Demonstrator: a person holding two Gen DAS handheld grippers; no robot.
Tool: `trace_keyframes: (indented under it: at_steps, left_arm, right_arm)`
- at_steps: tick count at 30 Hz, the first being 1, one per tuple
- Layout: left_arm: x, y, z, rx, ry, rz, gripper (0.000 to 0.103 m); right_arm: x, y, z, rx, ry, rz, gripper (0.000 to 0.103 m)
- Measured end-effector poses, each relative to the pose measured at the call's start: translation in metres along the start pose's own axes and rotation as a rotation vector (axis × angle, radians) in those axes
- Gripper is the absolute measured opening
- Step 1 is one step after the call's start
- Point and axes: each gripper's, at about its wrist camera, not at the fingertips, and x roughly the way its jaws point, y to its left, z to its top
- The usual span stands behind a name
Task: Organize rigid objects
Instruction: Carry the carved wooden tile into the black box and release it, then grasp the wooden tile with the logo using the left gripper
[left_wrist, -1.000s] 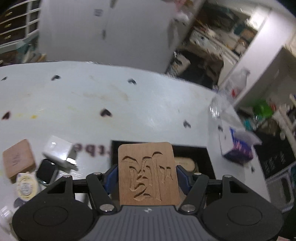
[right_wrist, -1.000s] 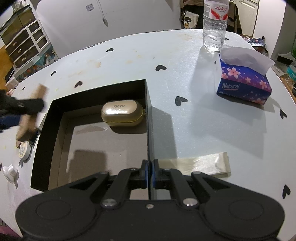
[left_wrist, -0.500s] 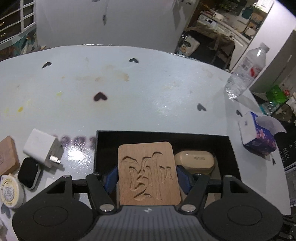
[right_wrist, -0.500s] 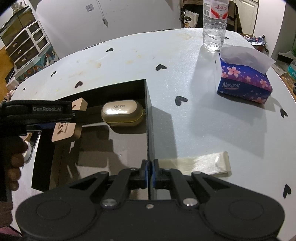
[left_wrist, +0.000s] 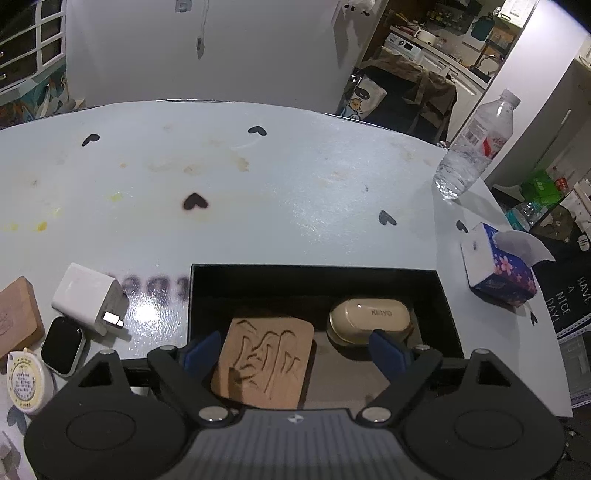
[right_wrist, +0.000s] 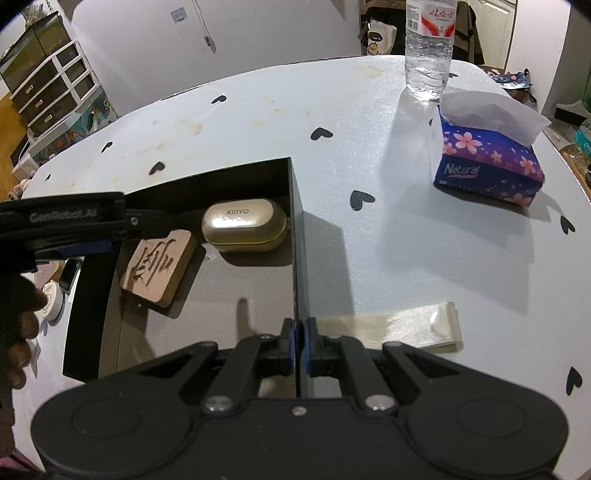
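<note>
In the left wrist view we hold the left gripper (left_wrist: 297, 350) low over the black box (left_wrist: 314, 273), its fingers spread wide and holding nothing. The carved wooden block (left_wrist: 264, 363) lies flat on the box floor between the blue pads (left_wrist: 201, 350), touching neither so far as we can tell. At about 2 o'clock from the block, just beside it, sits the gold earbud case (left_wrist: 369, 323), also on the box floor. Outside the box, toward 9 o'clock, we see a white charger (left_wrist: 88, 295), a smartwatch (left_wrist: 62, 345), a tape measure (left_wrist: 24, 382) and a second wooden block (left_wrist: 16, 317) clustered on the table (left_wrist: 258, 192). A water bottle (left_wrist: 476, 147) stands at 1 o'clock and a tissue box (left_wrist: 498, 269) at 3 o'clock, both well apart from the black box.

In the right wrist view the right gripper (right_wrist: 299, 350) is clamped on the right-hand wall of the black box (right_wrist: 295, 229), fingers nearly together with the thin wall between them. The left gripper (right_wrist: 74, 229) reaches in level from 9 o'clock above the carved wooden block (right_wrist: 159, 267), our hand (right_wrist: 22, 321) visible behind it. The earbud case (right_wrist: 243, 225) lies at 12 o'clock in the far corner. A strip of tape (right_wrist: 391, 325) lies on the table (right_wrist: 406, 240) at 3 o'clock.
</note>
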Motion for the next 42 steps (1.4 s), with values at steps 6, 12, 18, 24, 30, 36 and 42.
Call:
trace_keyframes:
  at_steps: [6,12,18,24,30,36,42]
  left_arm:
    - [-0.016,-0.001,-0.007,0.025,-0.003,-0.013,0.095]
    - [-0.035,0.005,-0.017,0.033,-0.016,-0.024,0.101]
    - [-0.053,0.018,-0.028,0.021,-0.044,-0.007,0.103]
    - [-0.071,0.037,-0.035,-0.017,-0.054,0.012,0.103]
    - [-0.079,0.06,-0.04,-0.093,-0.065,0.055,0.103]
    - [-0.08,0.093,-0.037,-0.206,-0.091,0.137,0.103]
    - [-0.075,0.137,-0.031,-0.333,-0.12,0.254,0.103]
  right_arm:
    - [0.001,0.0,0.0,-0.004,0.001,-0.001,0.006]
    - [0.001,0.0,0.0,-0.008,0.003,0.001,0.006]
    - [0.002,-0.001,0.0,-0.007,0.004,0.004,0.006]
    - [0.002,-0.001,0.0,-0.007,0.004,0.004,0.006]
    - [0.002,0.0,0.0,-0.009,0.003,0.0,0.006]
    - [0.002,0.0,0.001,-0.013,0.007,0.001,0.006]
    - [0.002,0.001,0.002,-0.023,0.012,-0.003,0.006]
